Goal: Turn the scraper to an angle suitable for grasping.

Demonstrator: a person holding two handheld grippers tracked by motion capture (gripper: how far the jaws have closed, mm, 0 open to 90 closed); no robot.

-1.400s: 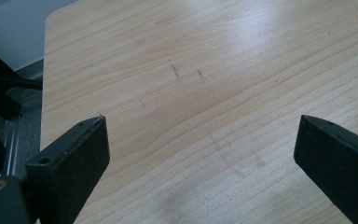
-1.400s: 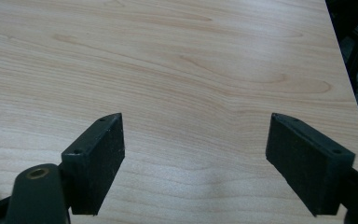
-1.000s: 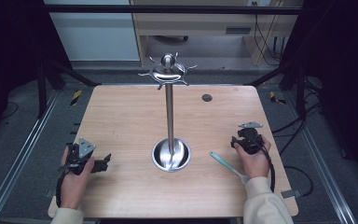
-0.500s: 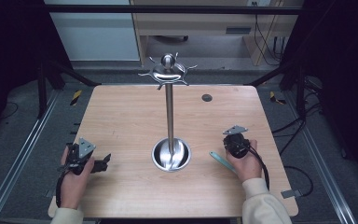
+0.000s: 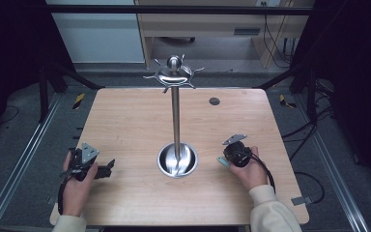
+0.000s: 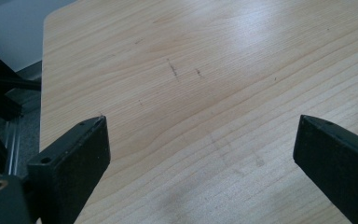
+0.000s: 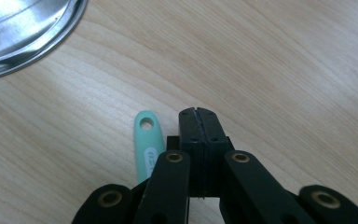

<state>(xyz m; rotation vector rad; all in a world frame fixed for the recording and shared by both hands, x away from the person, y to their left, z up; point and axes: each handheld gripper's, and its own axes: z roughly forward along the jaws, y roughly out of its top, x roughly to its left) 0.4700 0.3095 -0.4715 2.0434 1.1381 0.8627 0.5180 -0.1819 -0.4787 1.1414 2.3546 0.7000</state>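
Tabletop (image 5: 125,121): light wood, rounded corners, bare over most of its surface, with wide free room on every side of the stand.

Stand (image 5: 175,121): upright metal pole rising from a round steel base dish (image 5: 166,166), hooked crown at the top. It sits near the middle of the tabletop, closer to the near edge than to the far one.

Left hand-held gripper (image 5: 107,168): well to the left of the stand, close to the tabletop's left and near edges. Jaws spread wide, bare wood between them.

Right hand-held gripper (image 7: 199,119): just right of the stand's dish, apart from it. Jaws have just been closing and are now pressed together with nothing between them.

Mint-green handle (image 7: 148,140): lies flat on the tabletop right of the dish, just beside the closed jaws, outside them; hole at its tip.
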